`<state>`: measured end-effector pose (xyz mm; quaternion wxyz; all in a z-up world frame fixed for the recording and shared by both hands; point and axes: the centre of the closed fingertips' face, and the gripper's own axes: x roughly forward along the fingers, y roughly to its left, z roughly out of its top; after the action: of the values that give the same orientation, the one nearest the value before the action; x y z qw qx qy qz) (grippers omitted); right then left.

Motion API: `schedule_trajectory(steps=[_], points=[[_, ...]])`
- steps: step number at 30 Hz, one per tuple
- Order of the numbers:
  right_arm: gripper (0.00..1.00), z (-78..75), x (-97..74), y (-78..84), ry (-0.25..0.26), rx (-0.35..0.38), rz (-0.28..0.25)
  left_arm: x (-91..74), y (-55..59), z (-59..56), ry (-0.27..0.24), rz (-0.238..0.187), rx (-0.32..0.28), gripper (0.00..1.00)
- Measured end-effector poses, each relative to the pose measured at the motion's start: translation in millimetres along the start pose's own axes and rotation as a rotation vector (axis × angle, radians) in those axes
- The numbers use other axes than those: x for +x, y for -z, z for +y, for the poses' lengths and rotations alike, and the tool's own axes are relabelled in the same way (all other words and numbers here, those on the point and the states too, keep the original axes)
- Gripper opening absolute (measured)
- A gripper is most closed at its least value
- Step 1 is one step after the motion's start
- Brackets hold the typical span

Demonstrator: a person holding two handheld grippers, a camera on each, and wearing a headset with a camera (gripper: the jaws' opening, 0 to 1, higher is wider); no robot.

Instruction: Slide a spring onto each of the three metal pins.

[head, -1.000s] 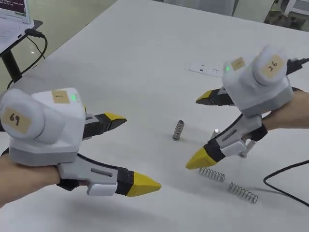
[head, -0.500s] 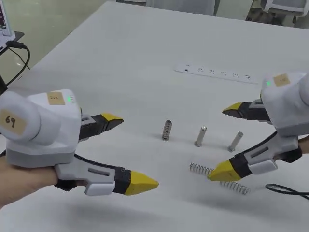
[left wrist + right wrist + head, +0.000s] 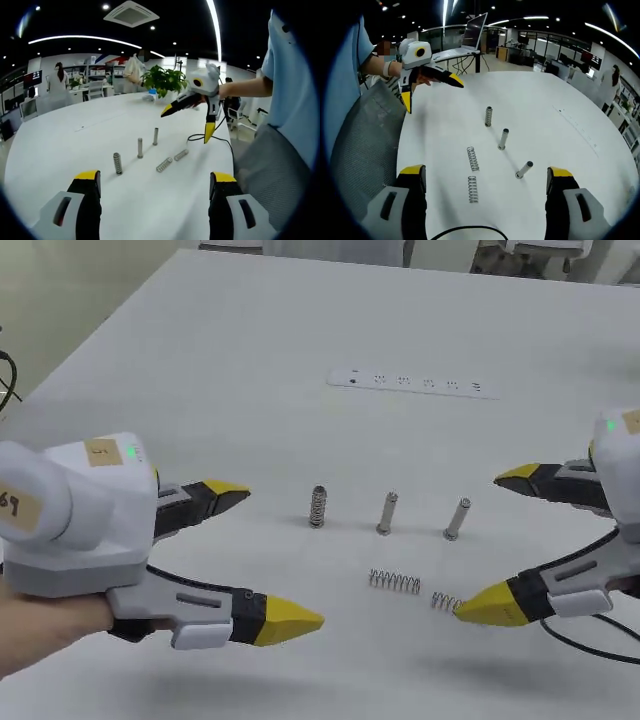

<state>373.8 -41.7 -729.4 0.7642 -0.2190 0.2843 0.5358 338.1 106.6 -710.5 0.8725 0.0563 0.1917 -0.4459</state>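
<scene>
Springs first: one spring point(image 3: 318, 506) stands upright at the left end of the row, seemingly slid over its pin. The middle pin point(image 3: 387, 512) and the right-hand pin point(image 3: 457, 518) are bare. Two more lie flat on the table point(image 3: 250, 360) in front of those pins: the far spring point(image 3: 394, 582), and the near spring point(image 3: 447, 601) just beside it.

What has changed is your right gripper point(image 3: 498, 542). A second ago it hung over the pins and hid part of the row. Now it has drawn back to your right, and all three pins are in plain sight. Its jaws are wide apart and hold nothing, and the lower yellow tip sits right at the end of the near spring, touching it or very nearly so.

Your left gripper point(image 3: 268, 554) has barely shifted. It waits well to the left of the row, jaws spread and empty.

So I judge one pin of three done, and you are lining up on the second spring. It lies flat and looks thin, so it could roll away as the jaws close. The power strip point(image 3: 412, 383) beyond is out of the way.
</scene>
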Motion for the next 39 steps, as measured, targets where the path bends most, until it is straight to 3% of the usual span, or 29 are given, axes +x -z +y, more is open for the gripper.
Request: schedule_trajectory(steps=[8,23,28,39], points=[[0.97,1.2,-23.7,16.5,0.066,0.056,-0.030,9.4,-0.6,-6.9,0.037,0.004,0.010,0.87],[0.96,11.0,-53.9,39.8,0.138,0.150,-0.059,23.3,1.0,-14.9,0.084,0.018,0.021,0.86],[0.96,13.1,-61.2,41.2,0.168,0.204,-0.097,28.6,4.4,-17.9,0.106,0.022,0.027,0.85],[0.94,14.9,-69.1,44.2,0.203,0.237,-0.105,41.7,8.7,-22.2,0.150,0.033,0.043,0.82]])
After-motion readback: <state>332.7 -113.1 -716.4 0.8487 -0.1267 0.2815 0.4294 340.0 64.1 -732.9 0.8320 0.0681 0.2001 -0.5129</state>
